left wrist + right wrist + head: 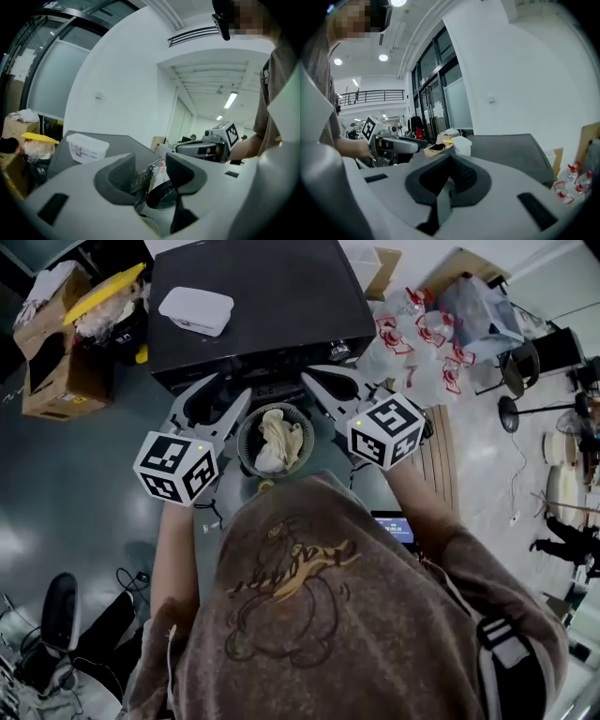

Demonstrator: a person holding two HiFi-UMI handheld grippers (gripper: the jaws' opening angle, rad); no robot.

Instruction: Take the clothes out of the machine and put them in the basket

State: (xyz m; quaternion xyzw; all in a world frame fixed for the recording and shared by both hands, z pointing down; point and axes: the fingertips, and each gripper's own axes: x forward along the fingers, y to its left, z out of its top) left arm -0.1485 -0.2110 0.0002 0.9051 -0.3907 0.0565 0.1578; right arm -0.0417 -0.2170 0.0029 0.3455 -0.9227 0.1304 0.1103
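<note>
The left gripper (pixel 151 171) stands part open, with a narrow gap between its pads and nothing in it. The right gripper (pixel 449 177) has its pads together and is empty too. Both hang before the dark machine (pixel 272 296), above a round tub (pixel 241 442) at its front — basket or open door, I cannot tell. In it lies a crumpled cream cloth (pixel 278 439). It looks light, soft and limp — best pinched on a raised fold, since it will likely droop. A white box (pixel 196 310) sits on the machine. The glossy grey floor (pixel 84 484) holds a cardboard box (pixel 52 371) and bags (pixel 422 343).
</note>
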